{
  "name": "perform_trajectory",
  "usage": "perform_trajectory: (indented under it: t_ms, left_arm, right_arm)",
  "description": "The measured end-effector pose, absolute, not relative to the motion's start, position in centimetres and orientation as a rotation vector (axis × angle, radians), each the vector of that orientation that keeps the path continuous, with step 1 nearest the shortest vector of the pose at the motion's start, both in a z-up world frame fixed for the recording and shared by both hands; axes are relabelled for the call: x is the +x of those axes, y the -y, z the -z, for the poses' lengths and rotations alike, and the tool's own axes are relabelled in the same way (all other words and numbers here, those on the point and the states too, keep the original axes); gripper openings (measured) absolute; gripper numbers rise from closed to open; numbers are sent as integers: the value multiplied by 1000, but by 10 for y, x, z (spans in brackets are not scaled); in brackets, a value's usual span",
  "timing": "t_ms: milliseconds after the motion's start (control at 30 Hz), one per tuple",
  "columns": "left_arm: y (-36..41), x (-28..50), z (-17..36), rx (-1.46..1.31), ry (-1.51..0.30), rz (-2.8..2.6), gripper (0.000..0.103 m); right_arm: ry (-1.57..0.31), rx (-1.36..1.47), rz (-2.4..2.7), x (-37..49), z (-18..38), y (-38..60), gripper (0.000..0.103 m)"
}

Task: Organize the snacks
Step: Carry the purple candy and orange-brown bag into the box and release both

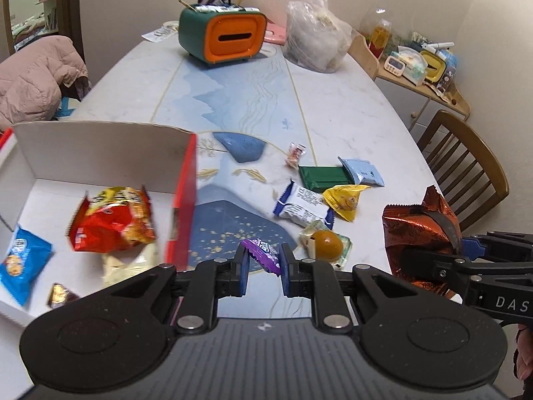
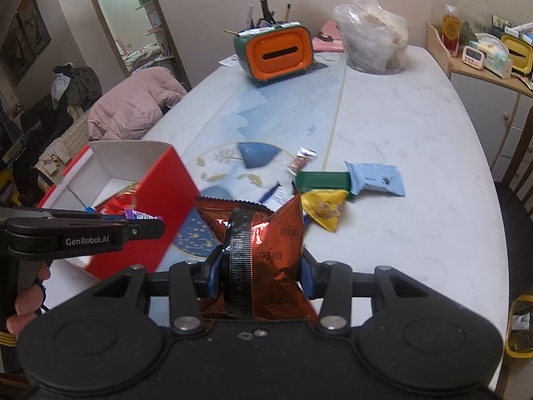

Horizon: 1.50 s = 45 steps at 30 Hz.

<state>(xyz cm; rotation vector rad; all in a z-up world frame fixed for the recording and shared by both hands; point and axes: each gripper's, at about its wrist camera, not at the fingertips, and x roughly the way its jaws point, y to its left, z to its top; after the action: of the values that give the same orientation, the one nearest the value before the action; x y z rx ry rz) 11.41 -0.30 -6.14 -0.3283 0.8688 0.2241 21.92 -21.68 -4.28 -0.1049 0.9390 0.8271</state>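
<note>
Crumpled orange Oreo pack (image 2: 276,250) and small purple packet (image 1: 263,253), prob. candy, both held above table, red-sided box (image 1: 183,200) left w/ snacks.

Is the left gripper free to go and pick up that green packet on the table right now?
Probably not yet. The left gripper is shut on a small purple packet. The green packet lies open to reach on the table, nothing on top.

Glossy crinkled foil Oreo packet (image 2: 273,253); matt white cardboard box (image 1: 100,153); smooth marbled tabletop (image 1: 349,116).
</note>
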Motion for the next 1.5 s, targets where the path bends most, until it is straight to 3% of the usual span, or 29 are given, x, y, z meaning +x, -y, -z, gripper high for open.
perform_trajectory:
  t_ms: [867, 1500]
  left_arm:
    - [-121, 19, 26, -350, -767, -330, 19]
    - [-219, 19, 62, -375, -832, -437, 19]
  right_arm:
    - [-849, -194, -971, 140, 8, 73, 43]
    - [-887, -306, -994, 124, 46, -26, 43]
